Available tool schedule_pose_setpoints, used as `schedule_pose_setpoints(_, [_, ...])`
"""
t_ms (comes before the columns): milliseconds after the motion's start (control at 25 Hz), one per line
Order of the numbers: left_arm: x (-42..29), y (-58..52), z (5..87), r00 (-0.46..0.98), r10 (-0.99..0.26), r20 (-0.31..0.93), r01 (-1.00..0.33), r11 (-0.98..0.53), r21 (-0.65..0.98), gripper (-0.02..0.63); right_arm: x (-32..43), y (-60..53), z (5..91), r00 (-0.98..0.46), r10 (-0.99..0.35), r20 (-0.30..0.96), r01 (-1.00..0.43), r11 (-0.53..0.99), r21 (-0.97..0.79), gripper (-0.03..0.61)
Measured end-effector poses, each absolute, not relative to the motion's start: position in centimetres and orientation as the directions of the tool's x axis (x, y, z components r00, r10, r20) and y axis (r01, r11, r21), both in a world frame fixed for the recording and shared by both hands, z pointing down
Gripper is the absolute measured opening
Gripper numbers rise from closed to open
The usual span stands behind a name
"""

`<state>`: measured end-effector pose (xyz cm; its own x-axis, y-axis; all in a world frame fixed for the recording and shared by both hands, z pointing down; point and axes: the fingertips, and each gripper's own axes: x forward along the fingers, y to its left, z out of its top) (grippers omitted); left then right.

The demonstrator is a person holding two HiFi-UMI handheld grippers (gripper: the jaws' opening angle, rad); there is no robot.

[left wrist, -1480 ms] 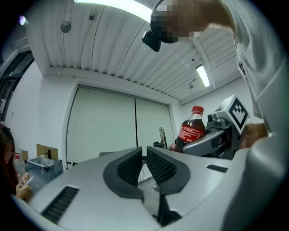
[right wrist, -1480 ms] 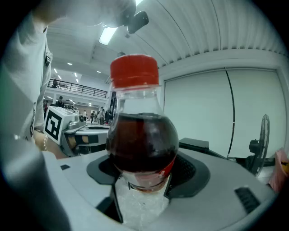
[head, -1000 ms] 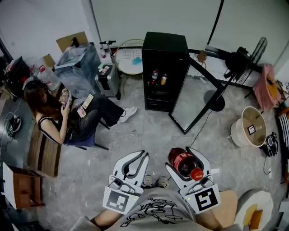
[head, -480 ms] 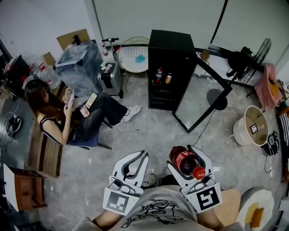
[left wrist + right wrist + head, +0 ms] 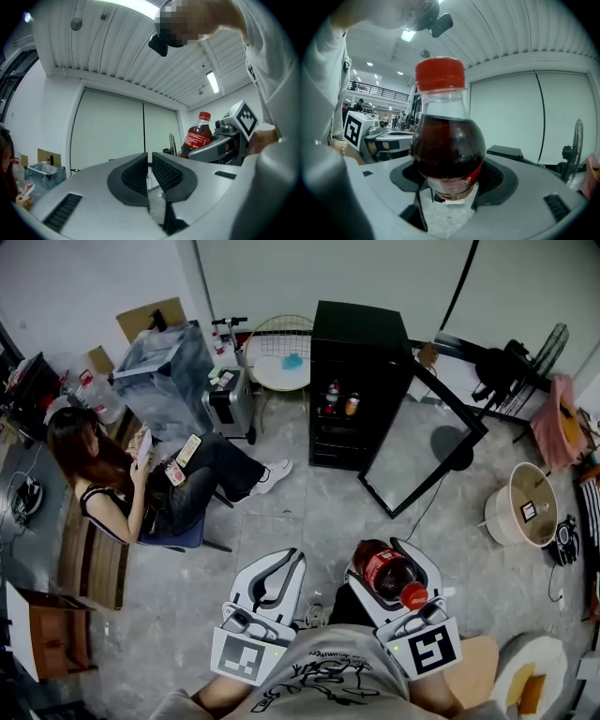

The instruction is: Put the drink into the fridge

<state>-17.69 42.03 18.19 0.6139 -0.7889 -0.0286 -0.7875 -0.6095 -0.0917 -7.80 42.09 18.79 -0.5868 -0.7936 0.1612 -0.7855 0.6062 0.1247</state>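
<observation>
**A:** Two grippers in frame. State of each?

**B:** Right gripper (image 5: 449, 187) is clamped round the cola bottle (image 5: 445, 140), held close to the person's body. Left gripper (image 5: 149, 169) has jaws almost together, nothing between.

**A:** Fridge?

**B:** Black fridge (image 5: 361, 352) stands across the floor, well apart from the bottle. Door (image 5: 422, 451) is swung open, with small bottles (image 5: 339, 399) on a shelf.

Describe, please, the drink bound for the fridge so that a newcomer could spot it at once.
From the black fridge with its open door, come down the floor to the person's right gripper. Between its jaws lies the bottle, unlike the small drinks on the fridge shelf: large, dark liquid, red cap and red label.
</observation>
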Motion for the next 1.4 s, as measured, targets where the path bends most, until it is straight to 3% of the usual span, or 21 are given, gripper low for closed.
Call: schedule_pose_setpoints(1400, [-4.1,21.6,17.0,0.620,-0.784,-0.019,-0.779,-0.614,-0.126,0.041,4.4,21.8,18.6,-0.600,-0.787,0.142,-0.785,0.613,0.082,0.314])
